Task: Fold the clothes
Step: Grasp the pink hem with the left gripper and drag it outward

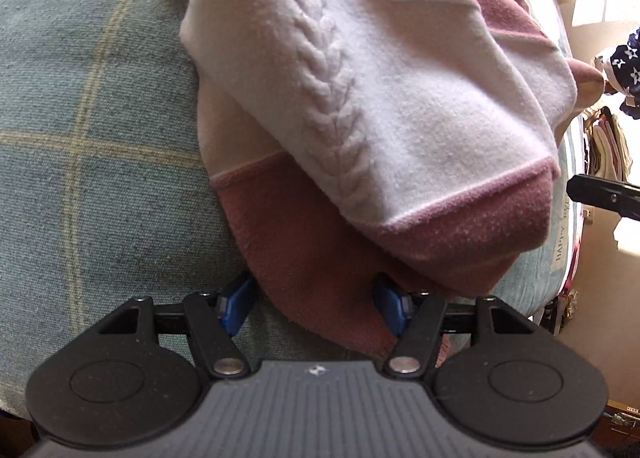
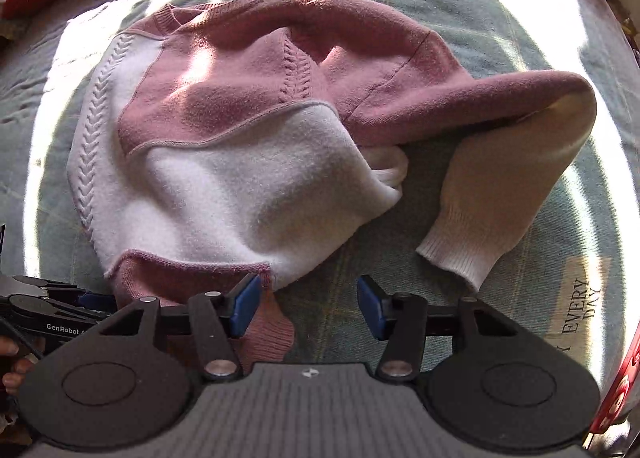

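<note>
While the pink and white sweater point(image 2: 224, 129) lies crumpled across the middle of the checked green bedspread point(image 1: 92, 137), both claws sit at its lower hem, toward the near edge of the bed. At the far left of the right wrist view, a hand point(image 2: 12, 362) grips the left gripper point(image 1: 316, 306). Its blue pads are spread wide, and the dark pink hem band point(image 1: 304, 254) droops into the gap between them; the right pad touches the cloth, while the left pad stands just beside it, nothing pinched. Further right, the right gripper point(image 2: 308, 306) is also spread wide. Its left pad point(image 2: 245, 304) touches the ribbed pink corner of the hem point(image 2: 268, 334), and bare bedspread shows between the fingers. Right of that, a cream sleeve point(image 2: 492, 193) bends down toward the near edge, its ribbed cuff near the right pad but apart from it. A printed label point(image 2: 580, 306) sits near the bed's right edge.
</note>
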Demonstrator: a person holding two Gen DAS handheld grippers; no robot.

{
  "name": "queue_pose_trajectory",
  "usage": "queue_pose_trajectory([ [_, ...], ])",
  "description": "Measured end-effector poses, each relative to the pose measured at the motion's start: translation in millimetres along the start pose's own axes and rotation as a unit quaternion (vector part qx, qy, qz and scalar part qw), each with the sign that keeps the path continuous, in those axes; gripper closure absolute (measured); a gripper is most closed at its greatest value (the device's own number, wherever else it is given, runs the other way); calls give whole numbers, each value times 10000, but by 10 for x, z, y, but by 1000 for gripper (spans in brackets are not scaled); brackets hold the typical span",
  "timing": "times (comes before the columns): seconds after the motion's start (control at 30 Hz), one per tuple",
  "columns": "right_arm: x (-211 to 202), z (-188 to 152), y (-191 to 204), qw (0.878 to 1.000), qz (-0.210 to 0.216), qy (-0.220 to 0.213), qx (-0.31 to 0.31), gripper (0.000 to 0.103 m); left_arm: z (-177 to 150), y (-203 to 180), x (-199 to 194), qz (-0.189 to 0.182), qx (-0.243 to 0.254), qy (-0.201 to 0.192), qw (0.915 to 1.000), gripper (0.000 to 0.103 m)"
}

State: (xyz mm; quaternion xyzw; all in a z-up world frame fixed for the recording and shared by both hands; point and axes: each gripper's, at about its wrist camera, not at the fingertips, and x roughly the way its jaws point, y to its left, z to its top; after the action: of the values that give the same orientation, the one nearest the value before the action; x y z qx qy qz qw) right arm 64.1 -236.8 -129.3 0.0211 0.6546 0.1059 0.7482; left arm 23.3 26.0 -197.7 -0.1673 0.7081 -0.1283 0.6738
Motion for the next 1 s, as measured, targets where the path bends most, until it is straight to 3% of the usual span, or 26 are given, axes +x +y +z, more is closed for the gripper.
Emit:
queue_pose_trajectory([
  [0.07,-3,4,17,10000,14,-1,10,45,-3,-13,-7,-15,-84,-105,9999,49],
  [0.1,-8,9,28,10000,25,-10,15,45,-5,-19,-11,-23,-127,-158,9998,68],
  [0.17,-20,17,49,10000,38,-34,11,45,-8,-32,-18,-38,-211,-263,9994,90],
  [0.2,-26,20,56,10000,42,-44,6,44,-9,-38,-22,-45,-253,-316,9992,93],
  [0.43,-57,17,51,10000,50,-67,25,44,-31,27,-466,-42,-301,-747,9967,95],
  [0.57,-56,-11,2,9999,62,-52,83,44,-82,141,-769,211,-465,-942,9942,95],
  [0.73,-30,-23,-18,9999,97,-42,58,44,0,698,-1161,777,-584,-1161,9885,95],
  [0.87,-36,15,-1,9997,123,-101,-166,44,161,889,-1199,1165,-661,-1314,9822,94],
  [1.0,8,58,26,9972,-2,-190,-725,43,270,873,-1046,1282,-401,-1165,9841,91],
])
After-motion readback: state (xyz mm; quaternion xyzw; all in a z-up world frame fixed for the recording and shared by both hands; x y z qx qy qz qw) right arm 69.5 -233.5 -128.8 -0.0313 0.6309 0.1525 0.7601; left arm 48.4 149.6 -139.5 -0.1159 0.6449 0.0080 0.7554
